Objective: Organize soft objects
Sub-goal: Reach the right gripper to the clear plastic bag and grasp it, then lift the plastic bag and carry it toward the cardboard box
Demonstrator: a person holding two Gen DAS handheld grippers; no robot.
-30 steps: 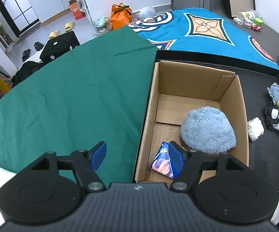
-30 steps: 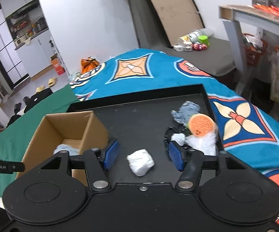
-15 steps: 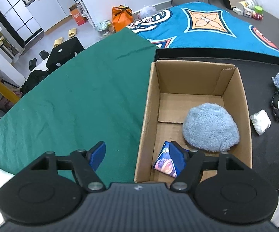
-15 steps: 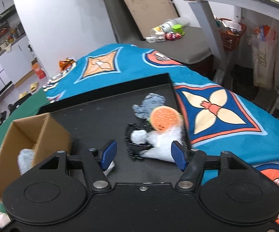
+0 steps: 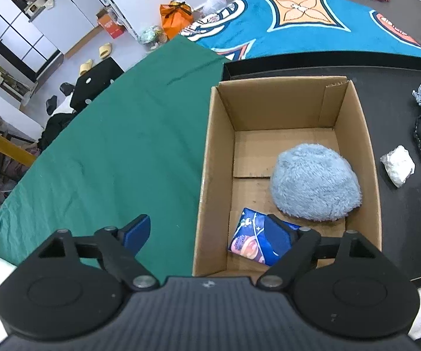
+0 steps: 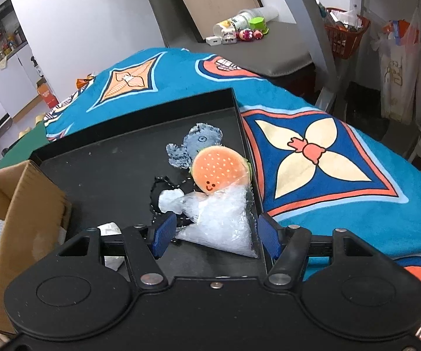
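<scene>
Right wrist: clear plastic bag (image 6: 222,222) — narrow knotted end points left, long axis crosswise.

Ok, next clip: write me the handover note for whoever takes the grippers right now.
Left gripper: open, empty, jaws just widened, above the near end of the cardboard box.
Right gripper: open, nothing gripped, the clear plastic bag lies between its fingers, not pinched.
Done: fluffy blue cushion and blue printed packet are in the box.
Left on the black tray: plastic bag, burger plush, denim toy, black beaded cord, white wad.
</scene>
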